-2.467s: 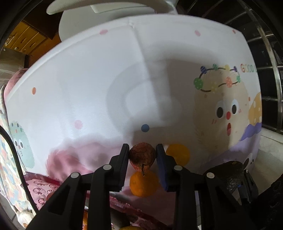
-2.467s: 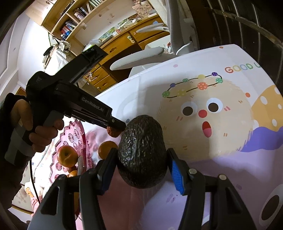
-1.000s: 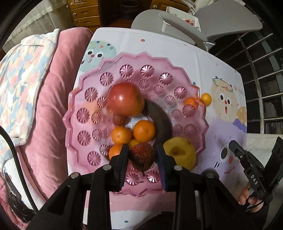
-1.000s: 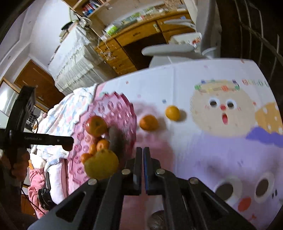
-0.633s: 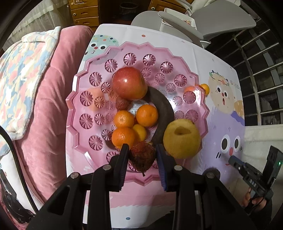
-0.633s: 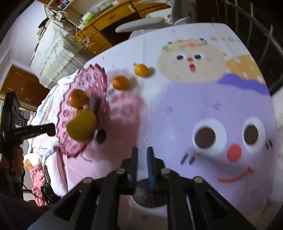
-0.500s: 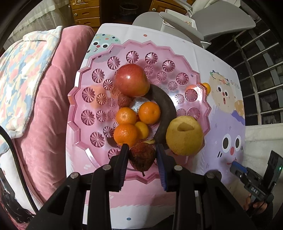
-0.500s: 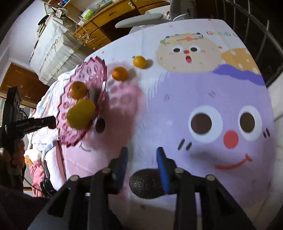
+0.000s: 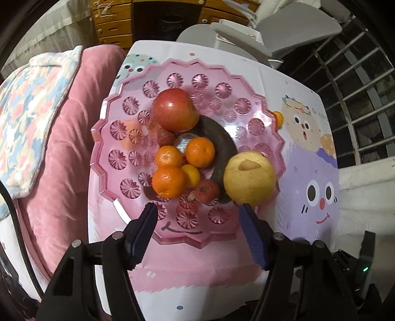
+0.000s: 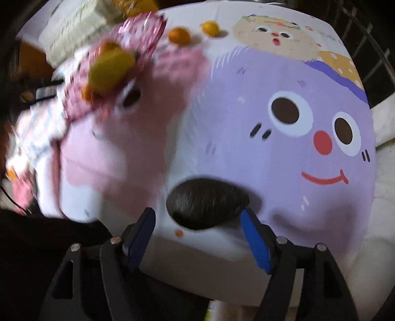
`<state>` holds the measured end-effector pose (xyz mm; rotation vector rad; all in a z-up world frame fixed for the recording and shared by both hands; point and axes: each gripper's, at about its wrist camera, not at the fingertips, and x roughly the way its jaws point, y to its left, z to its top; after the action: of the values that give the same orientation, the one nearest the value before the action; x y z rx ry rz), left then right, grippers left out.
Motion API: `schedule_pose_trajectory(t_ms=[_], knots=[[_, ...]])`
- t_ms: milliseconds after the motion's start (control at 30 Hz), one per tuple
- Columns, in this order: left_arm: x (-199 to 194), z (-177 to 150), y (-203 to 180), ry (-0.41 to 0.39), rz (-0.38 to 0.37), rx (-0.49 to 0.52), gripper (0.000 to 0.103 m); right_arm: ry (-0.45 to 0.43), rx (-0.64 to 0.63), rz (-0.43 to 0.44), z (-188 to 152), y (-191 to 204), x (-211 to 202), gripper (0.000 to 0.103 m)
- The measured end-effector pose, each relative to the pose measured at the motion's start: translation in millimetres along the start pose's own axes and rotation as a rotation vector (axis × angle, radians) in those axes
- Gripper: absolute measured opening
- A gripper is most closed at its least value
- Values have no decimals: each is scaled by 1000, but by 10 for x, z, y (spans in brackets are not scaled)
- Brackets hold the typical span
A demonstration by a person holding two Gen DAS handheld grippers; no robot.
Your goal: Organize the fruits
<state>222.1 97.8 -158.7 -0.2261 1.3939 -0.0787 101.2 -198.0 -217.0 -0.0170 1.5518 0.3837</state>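
Cartoon tablecloth (image 10: 284,81) bears one avocado (image 10: 206,203), two oranges; both jaws opening, empty.

We see a glossy, translucent pink plastic tray (image 9: 108,138) with faceted rosettes. The apple (image 9: 175,110) is smooth and shiny, the pear (image 9: 249,179) matt yellow, the oranges (image 9: 200,151) finely pitted. The avocado (image 10: 206,203) looks dark and pebbly. A smooth printed cloth (image 10: 284,172) covers the worktop. The cushion (image 9: 66,158) is plush pink fabric; the drawers (image 9: 112,22) are wood.
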Motion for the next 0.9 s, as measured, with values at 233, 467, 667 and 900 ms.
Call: schedule_pose_trajectory(t_ms=[233,467,667,900], knots=[[-159,105,-345,1,-26,126,73,-36,-146,-182,-129,276,164,74],[-224,343,-862,-2,-38,279,76,-174,-166,-251,-141,305,121,76],[-130,706,-1304,-2,-10,403,77,-247,-204,-249,-116,312,139,77],[122,1155,-1724,13,31,537,77,-275,-220,-228,1,306,230,77]])
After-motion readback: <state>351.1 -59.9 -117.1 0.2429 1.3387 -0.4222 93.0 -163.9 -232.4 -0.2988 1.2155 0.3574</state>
